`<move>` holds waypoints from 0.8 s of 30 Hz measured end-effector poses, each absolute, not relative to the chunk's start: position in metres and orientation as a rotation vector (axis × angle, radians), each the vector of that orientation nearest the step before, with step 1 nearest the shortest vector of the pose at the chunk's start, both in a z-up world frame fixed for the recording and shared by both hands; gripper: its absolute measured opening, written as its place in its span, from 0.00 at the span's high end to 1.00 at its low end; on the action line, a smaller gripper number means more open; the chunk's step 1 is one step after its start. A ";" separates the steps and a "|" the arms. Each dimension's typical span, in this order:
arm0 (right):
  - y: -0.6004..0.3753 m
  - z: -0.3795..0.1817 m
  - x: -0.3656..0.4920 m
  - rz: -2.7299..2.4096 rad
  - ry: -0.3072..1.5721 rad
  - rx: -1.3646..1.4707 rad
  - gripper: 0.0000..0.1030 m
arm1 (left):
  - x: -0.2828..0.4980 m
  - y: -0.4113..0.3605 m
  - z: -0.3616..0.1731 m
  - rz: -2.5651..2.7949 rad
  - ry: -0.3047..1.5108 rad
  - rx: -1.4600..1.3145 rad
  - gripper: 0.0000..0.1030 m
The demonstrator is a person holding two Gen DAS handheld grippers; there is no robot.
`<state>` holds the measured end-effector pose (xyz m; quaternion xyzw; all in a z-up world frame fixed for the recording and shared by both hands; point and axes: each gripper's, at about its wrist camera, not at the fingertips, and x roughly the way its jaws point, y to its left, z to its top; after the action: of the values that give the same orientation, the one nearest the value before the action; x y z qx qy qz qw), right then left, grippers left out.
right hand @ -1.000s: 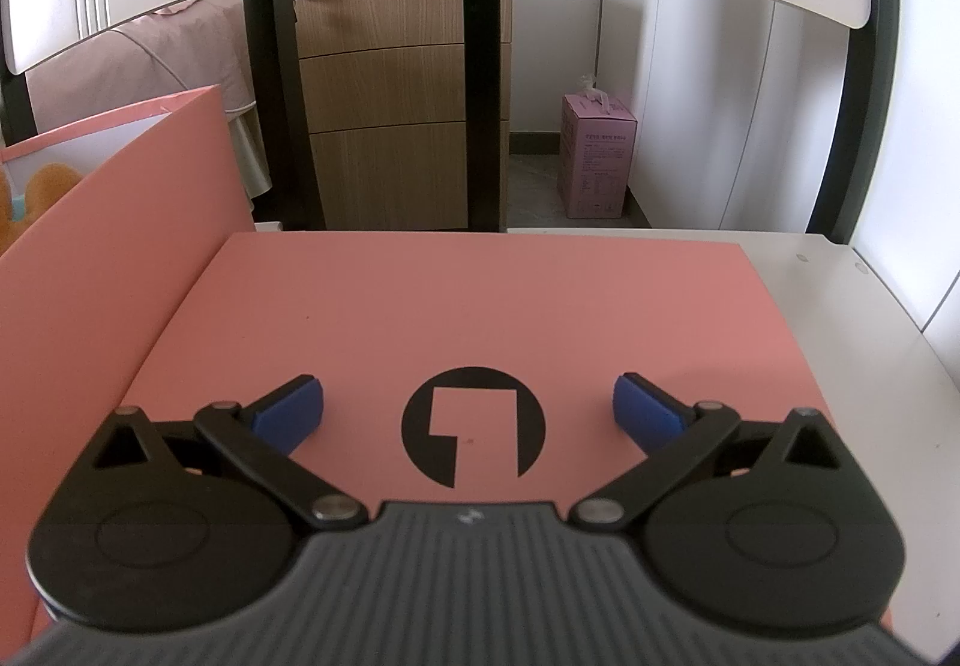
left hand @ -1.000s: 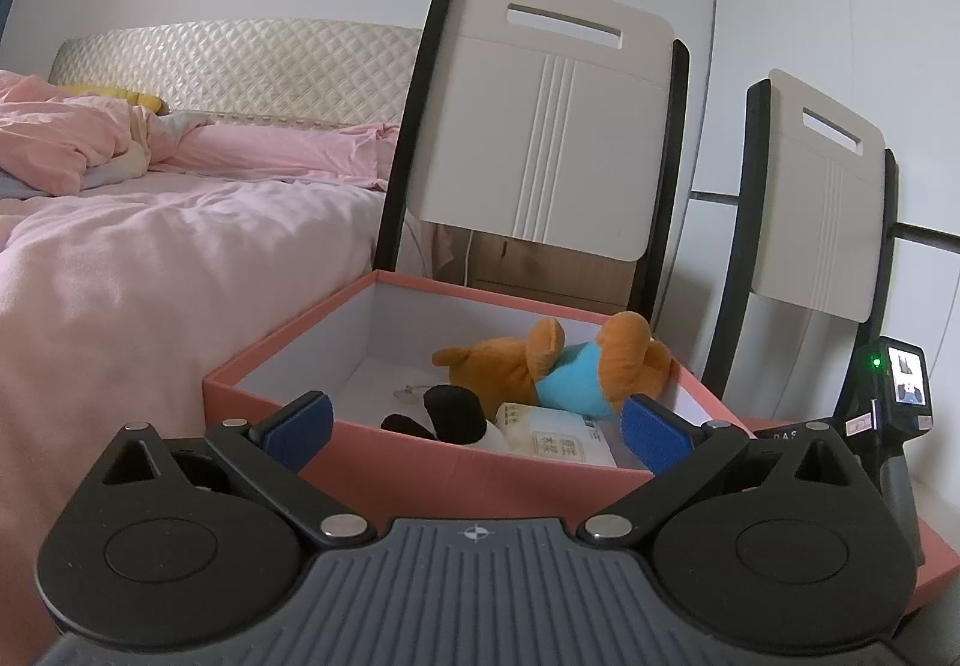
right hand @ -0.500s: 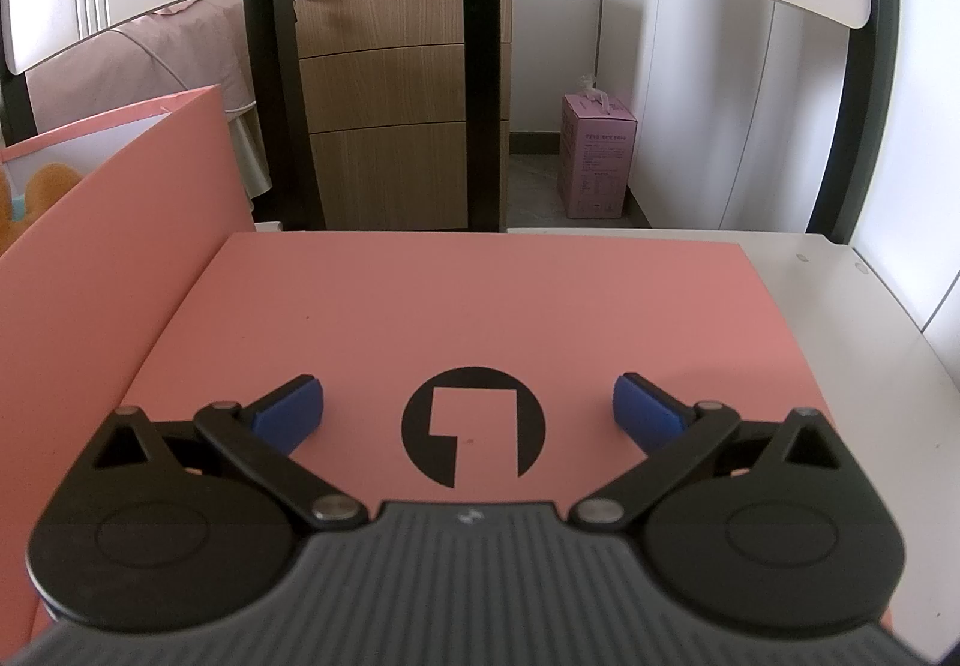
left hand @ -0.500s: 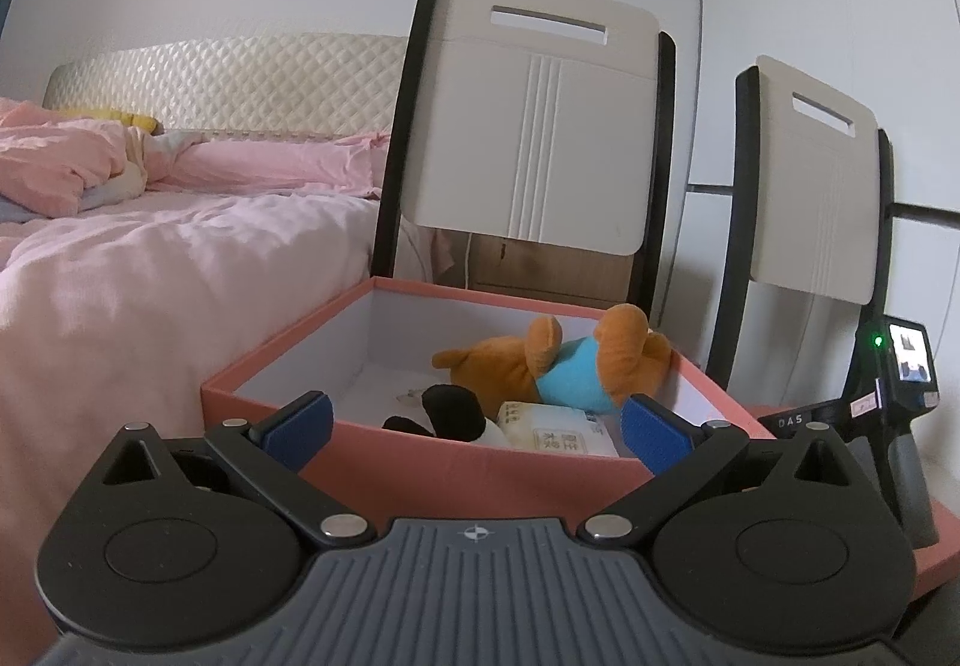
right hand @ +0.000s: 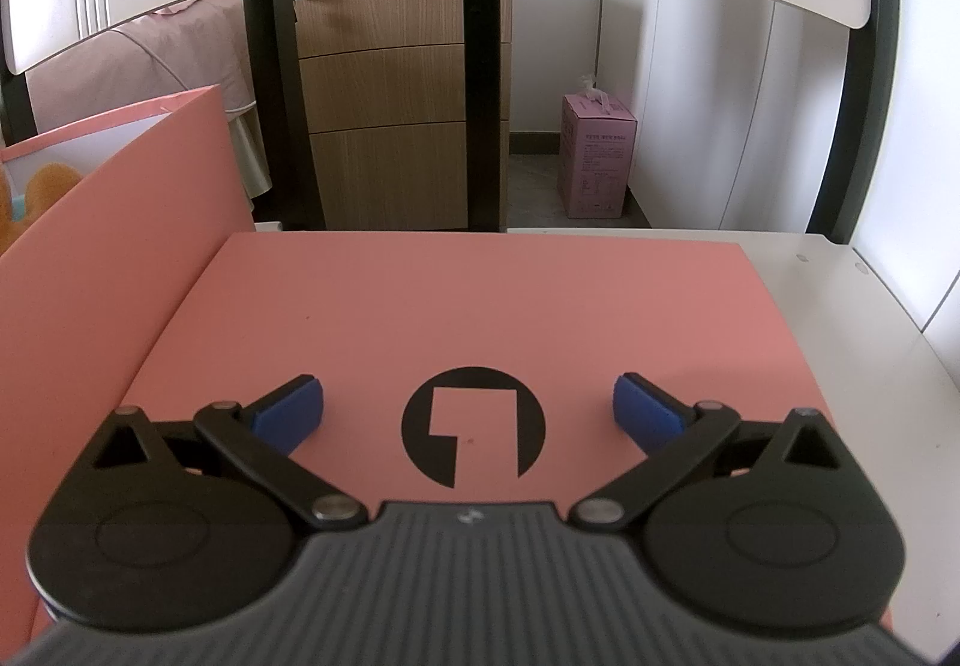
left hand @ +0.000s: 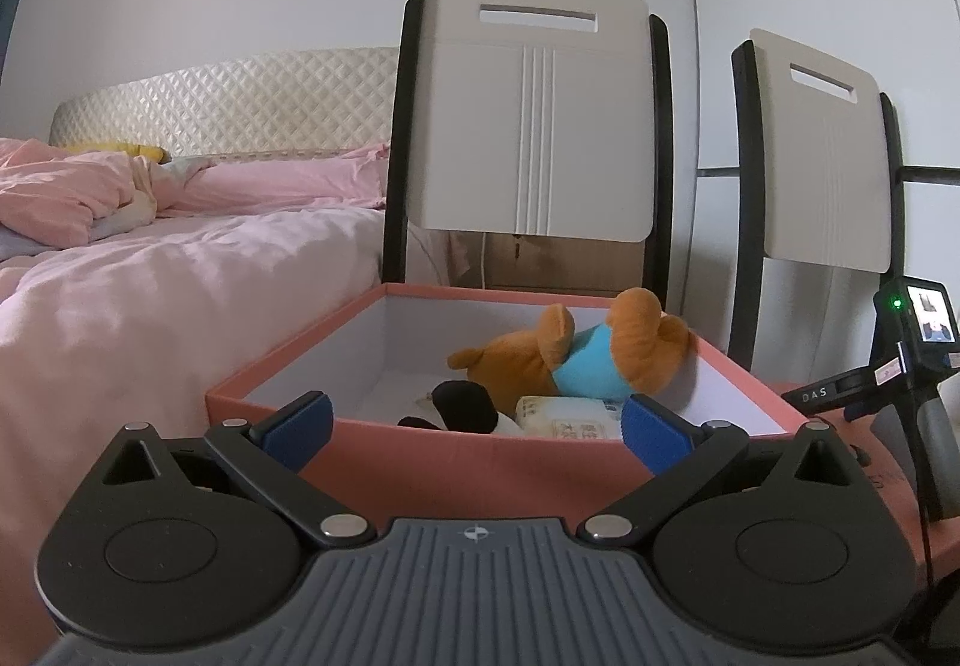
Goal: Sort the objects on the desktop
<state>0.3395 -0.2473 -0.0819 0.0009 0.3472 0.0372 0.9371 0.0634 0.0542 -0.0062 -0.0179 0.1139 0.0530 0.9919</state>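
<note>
since a moment ago the left hand-held gripper (left hand: 474,429) has swung a little, so the pink box (left hand: 474,456) now sits more squarely ahead of it and the two chair backs (left hand: 534,108) stand more centred behind; the right hand-held gripper (right hand: 467,414) has not shifted at all.

both hand-held grippers are spread wide with nothing between their blue pads. the left one hovers just in front of the near wall of the open box. inside the box lie an orange plush toy (left hand: 576,360) with a blue middle, a black and white soft thing (left hand: 465,405) in front of it, and a pale packet (left hand: 567,417) beside that. the right one hangs low over the flat pink lid (right hand: 480,318) printed with a black round logo (right hand: 474,426); the lid lies on the white table (right hand: 870,306), just beside the box's outer wall (right hand: 108,246). a bed with pink bedding (left hand: 150,276) lies left of the box, and a wooden drawer unit (right hand: 396,84) and a small pink carton (right hand: 597,156) stand on the floor beyond the table.
</note>
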 end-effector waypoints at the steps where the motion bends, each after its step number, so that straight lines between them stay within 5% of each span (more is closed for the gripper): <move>1: -0.247 -0.082 0.340 0.076 0.709 0.002 0.00 | 0.063 0.053 -0.006 0.104 0.228 -0.033 0.00; 24: -0.247 -0.082 0.340 0.076 0.709 0.002 0.00 | 0.064 0.048 -0.011 0.081 0.239 -0.020 0.00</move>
<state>0.3396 -0.2473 -0.0819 0.0009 0.3472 0.0372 0.9371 0.0637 0.0482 -0.0106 -0.0099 0.1191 0.0405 0.9920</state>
